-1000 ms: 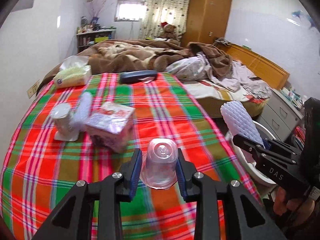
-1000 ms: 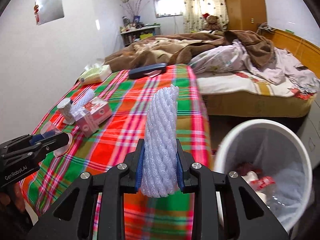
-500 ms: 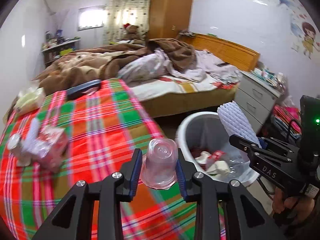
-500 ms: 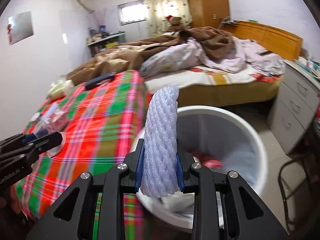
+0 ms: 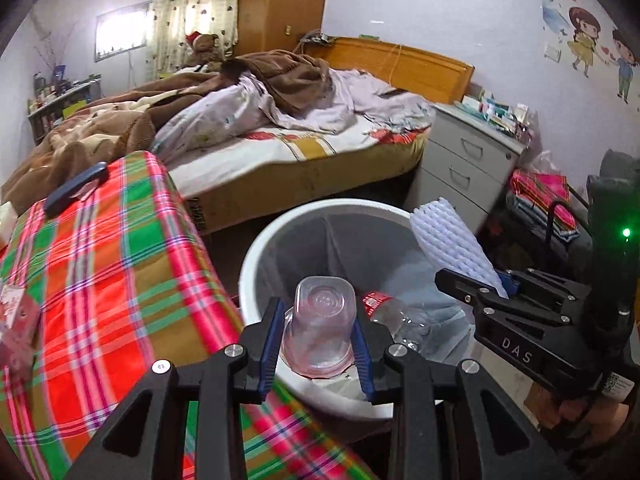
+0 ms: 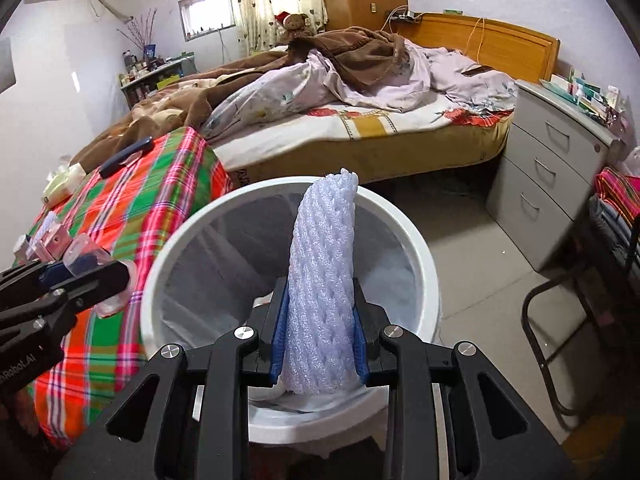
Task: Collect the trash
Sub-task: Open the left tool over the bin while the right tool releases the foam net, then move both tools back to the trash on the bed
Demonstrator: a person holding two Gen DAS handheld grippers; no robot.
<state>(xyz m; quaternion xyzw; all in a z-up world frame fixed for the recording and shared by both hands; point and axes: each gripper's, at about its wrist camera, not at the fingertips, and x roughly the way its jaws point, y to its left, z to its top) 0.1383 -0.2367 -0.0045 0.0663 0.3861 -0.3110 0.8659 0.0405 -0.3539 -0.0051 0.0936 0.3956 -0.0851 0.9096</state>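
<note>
To drop both pieces cleanly I judge I should bring each claw fully over the mouth of the white bin (image 6: 420, 240) before spreading the fingers, the left one most of all, since it sits only at the bin's near rim. My left gripper (image 5: 318, 344) is clamped on an upturned clear plastic cup (image 5: 322, 320) at lower centre of its frame. My right gripper (image 6: 318, 344) pinches the white foam net sleeve (image 6: 324, 280) upright, lower centre, over the bin's opening.

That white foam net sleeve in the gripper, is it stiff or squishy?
The white foam net sleeve probably squashes easily: it narrows where the right gripper pinches it. It looks light, standing upright unsupported above the white trash bin, and should drop in softly.
</note>
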